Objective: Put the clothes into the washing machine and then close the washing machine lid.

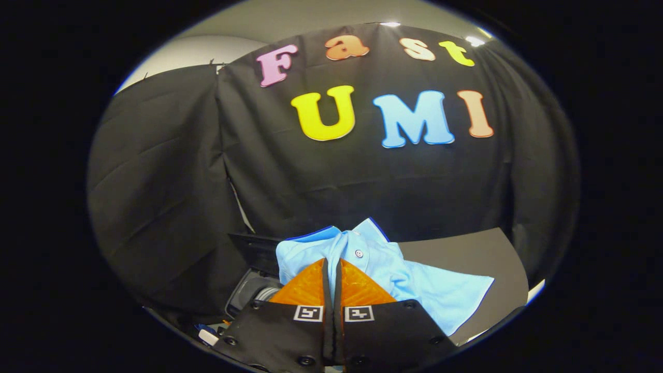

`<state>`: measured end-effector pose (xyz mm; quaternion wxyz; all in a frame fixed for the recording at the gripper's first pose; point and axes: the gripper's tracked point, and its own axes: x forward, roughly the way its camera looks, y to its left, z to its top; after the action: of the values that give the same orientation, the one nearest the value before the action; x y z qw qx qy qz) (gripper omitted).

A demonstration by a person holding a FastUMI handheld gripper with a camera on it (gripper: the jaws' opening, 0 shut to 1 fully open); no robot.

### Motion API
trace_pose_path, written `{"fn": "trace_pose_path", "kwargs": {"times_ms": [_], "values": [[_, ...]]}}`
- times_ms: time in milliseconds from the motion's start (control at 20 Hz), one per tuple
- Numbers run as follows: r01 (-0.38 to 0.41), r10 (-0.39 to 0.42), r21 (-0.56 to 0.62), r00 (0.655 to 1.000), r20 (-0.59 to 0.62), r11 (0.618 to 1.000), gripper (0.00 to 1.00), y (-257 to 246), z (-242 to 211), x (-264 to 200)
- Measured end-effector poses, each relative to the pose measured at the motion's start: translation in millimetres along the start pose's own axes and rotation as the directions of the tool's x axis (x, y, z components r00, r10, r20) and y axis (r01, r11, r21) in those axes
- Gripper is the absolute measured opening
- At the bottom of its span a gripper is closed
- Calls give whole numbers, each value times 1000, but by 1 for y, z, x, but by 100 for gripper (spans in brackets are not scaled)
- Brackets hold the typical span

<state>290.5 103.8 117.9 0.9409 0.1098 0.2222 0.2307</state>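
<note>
Here, gripper fingers pinching light-blue shirt, fabric draping just ahead and rightward, washing machine below-left.

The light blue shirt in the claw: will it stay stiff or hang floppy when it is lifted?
Probably floppy: the light blue shirt already drapes in soft folds ahead of the claw. It looks thin, so likely light. The nearly closed fingers seem to pinch its fabric, so it may slide loose.

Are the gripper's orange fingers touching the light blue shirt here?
Touching. The gripper view shows the gripper closed, its orange fingers nearly together, the light blue shirt bunched right at their tips.
</note>
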Motion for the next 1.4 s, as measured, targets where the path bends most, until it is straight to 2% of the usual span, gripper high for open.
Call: {"fn": "trace_pose_path", "kwargs": {"times_ms": [250,450,650,800,900,1100,1400], "values": [[-172,172,-10,984,-44,985,1,114,-13,43],[-235,232,-27,969,-84,972,1,174,-31,93],[-215,206,-69,971,-122,974,1,201,-70,142],[-148,129,-94,974,-184,985,2,194,-118,184],[-83,49,-136,970,-237,987,34,182,-147,201],[-94,56,-134,963,-263,987,99,189,-162,204],[-98,71,-118,973,-219,988,99,197,-130,203]]}}
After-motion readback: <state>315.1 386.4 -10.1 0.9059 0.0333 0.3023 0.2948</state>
